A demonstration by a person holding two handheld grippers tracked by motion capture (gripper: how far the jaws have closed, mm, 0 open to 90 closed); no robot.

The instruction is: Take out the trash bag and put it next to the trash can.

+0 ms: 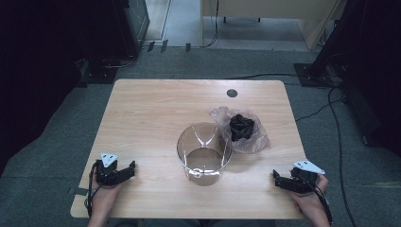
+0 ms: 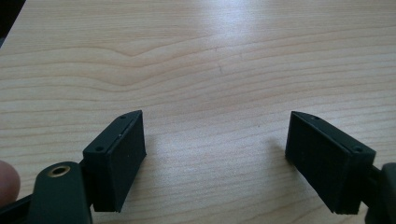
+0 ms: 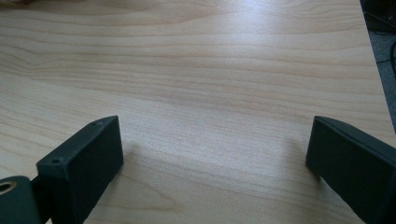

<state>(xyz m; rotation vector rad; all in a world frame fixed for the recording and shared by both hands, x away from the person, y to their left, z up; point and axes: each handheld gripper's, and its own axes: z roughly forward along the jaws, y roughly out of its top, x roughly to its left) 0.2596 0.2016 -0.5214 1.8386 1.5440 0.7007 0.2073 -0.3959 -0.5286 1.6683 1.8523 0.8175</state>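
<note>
A clear round container (image 1: 204, 153) stands upright in the middle of the wooden table (image 1: 151, 113). Just behind it to the right lies a crumpled clear plastic bag (image 1: 257, 137) with a black bundle (image 1: 241, 126) inside. My left gripper (image 1: 130, 169) rests near the front left edge, pointing right, apart from the container. In the left gripper view my left gripper (image 2: 215, 135) is open over bare wood. My right gripper (image 1: 276, 179) rests near the front right edge, pointing left. Seen in its own view, my right gripper (image 3: 212, 140) is open with nothing between the jaws.
A dark round cable hole (image 1: 231, 93) sits near the table's far edge. Grey carpet surrounds the table, with cables (image 1: 331, 109) on the floor at the right and dark equipment at the back left. A person's hands hold both grippers at the near edge.
</note>
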